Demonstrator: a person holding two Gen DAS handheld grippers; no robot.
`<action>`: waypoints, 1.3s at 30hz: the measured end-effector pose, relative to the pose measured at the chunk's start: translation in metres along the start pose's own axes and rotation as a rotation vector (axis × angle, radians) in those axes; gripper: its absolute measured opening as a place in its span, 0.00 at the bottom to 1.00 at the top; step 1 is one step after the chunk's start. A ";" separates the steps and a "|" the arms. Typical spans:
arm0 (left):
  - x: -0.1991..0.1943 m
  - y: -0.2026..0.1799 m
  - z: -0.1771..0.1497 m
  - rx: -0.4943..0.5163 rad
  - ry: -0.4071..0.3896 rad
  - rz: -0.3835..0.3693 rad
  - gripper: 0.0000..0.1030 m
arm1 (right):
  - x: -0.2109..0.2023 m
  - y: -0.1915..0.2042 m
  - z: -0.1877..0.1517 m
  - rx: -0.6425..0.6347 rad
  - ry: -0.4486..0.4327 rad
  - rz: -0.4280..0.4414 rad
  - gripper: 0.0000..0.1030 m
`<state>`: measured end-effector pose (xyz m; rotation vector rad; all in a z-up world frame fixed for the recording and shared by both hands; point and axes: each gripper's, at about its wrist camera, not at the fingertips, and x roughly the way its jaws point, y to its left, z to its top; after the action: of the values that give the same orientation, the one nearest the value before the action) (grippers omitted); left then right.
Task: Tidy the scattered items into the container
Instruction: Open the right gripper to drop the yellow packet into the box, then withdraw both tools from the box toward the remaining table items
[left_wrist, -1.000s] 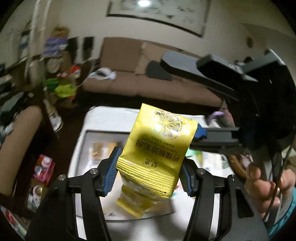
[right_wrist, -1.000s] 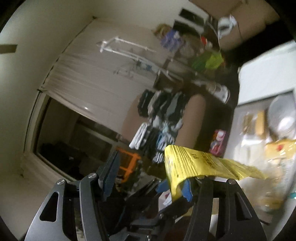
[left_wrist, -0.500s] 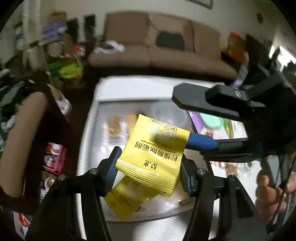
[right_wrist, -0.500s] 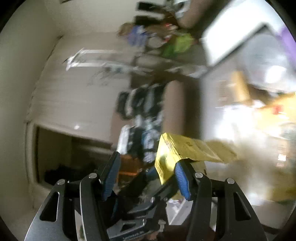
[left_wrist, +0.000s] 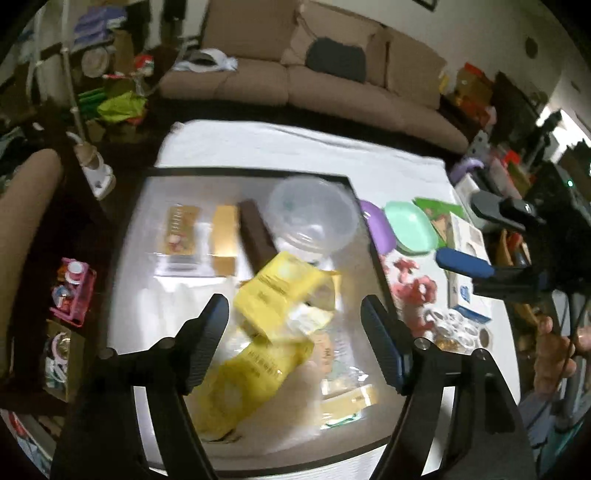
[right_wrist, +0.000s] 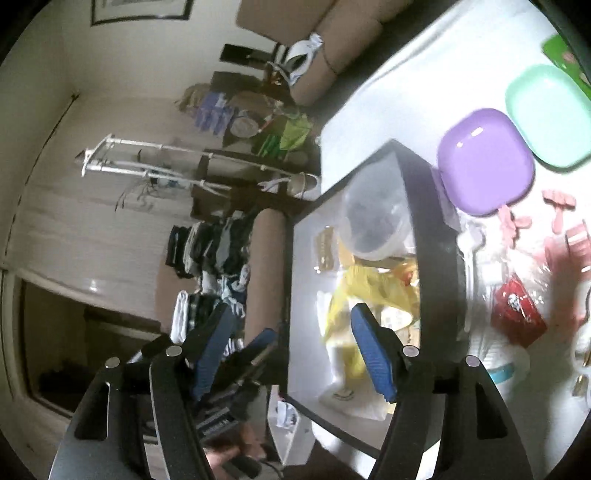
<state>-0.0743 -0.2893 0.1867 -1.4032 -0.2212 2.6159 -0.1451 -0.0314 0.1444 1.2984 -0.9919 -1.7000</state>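
Both the left gripper (left_wrist: 293, 319) and right gripper (right_wrist: 291, 347) had just been opening, jaws released and empty, so the yellow lemon-print sachet (left_wrist: 280, 291) dropped into the black-rimmed clear container (left_wrist: 373, 240) on the desk.

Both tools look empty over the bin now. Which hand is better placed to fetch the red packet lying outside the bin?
Probably the right. In its view the red packet lies on the white cloth just outside the bin's black rim, near the right tool. The left tool, jaws open, hangs over the bin interior.
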 end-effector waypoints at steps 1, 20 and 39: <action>-0.005 0.006 -0.001 -0.011 -0.007 0.002 0.73 | 0.004 0.003 -0.004 -0.017 0.013 0.001 0.69; -0.001 0.037 -0.076 -0.105 0.044 0.179 0.83 | 0.036 0.020 -0.076 -0.288 0.135 -0.230 0.79; -0.042 -0.022 -0.089 -0.042 0.000 0.202 1.00 | 0.008 0.013 -0.121 -0.547 0.100 -0.557 1.00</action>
<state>0.0244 -0.2721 0.1762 -1.5131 -0.1414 2.7869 -0.0269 -0.0592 0.1315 1.3264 -0.0655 -2.0904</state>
